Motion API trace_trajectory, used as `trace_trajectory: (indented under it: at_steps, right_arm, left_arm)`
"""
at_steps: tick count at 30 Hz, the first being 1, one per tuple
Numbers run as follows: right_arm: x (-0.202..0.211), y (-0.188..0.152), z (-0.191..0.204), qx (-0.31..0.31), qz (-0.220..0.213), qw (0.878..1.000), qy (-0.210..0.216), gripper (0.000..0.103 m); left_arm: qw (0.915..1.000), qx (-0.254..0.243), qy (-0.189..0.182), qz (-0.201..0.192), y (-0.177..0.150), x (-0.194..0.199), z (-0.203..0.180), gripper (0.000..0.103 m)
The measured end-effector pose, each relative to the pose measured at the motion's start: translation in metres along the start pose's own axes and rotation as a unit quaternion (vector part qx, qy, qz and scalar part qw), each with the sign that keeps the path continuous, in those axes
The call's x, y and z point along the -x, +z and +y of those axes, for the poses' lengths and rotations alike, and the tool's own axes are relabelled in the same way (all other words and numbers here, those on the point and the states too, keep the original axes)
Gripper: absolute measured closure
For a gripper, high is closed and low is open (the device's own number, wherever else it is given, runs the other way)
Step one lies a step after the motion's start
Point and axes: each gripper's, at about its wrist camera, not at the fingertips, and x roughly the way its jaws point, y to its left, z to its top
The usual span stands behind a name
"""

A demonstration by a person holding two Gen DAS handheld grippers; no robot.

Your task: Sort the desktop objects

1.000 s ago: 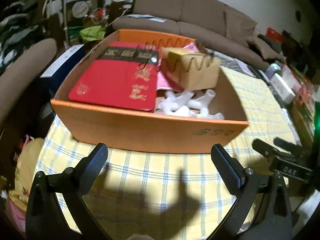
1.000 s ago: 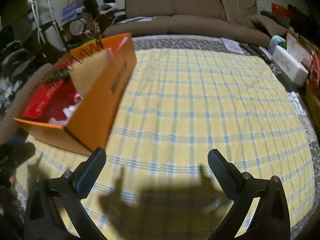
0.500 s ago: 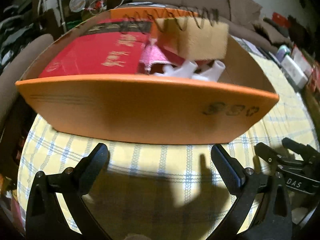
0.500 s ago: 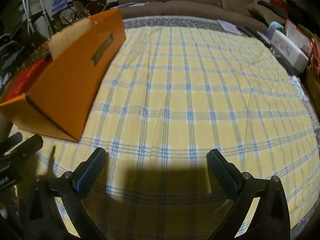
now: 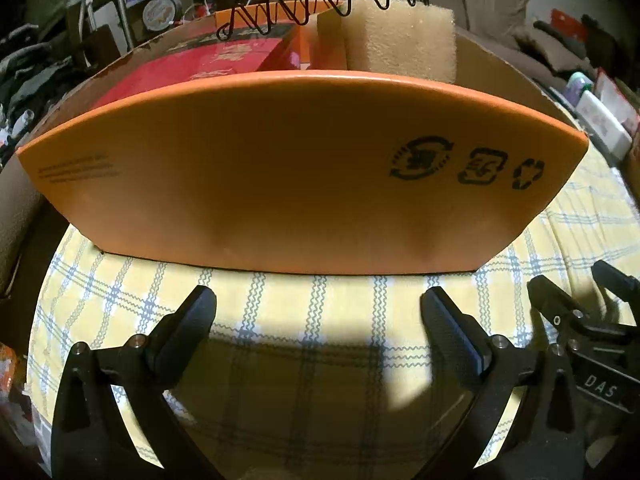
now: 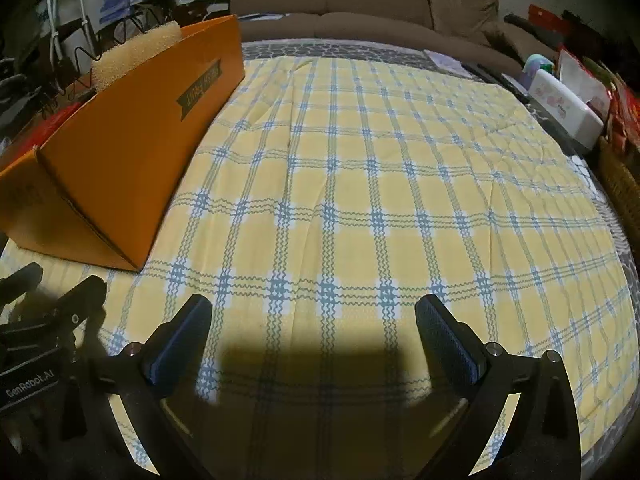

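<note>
Right now your left gripper (image 5: 316, 308) has its jaws spread wide with nothing between them, low over the cloth (image 5: 280, 300), just in front of the box (image 5: 280, 168). Your right gripper (image 6: 312, 316) is likewise wide apart and holding nothing, over bare cloth to the right of the box. In the left view it shows at the box's lower right; in the right view the left gripper shows just before the box's near corner.

You face the box's near wall head-on from the left wrist. It is orange, with three black recycling marks toward its right end and small print at its left end. It rests on the yellow, blue-checked cloth. Over its rim you can see a tan sponge block (image 5: 396, 36) standing up inside at the right, a black wire spring (image 5: 320, 4) lying across the top behind it, and a red book (image 5: 208, 60) lying flat inside at the left. What lies lower in the box is hidden by the wall.

Right of the box, the cloth carries no loose objects. Behind the box stands a brown sofa (image 6: 360, 0). Far right of the box, past the cloth's edge, lies a white tissue pack (image 6: 564, 104).
</note>
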Motion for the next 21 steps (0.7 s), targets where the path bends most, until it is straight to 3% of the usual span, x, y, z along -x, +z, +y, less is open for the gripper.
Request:
trace_trajectory:
  at_steps: [21]
  right_arm:
    - [0.0008, -0.0009, 0.0007, 0.000, 0.000, 1.000, 0.001, 0.000]
  left_arm:
    - [1.0000, 0.000, -0.001, 0.000, -0.0006, -0.0018, 0.0036, 0.000]
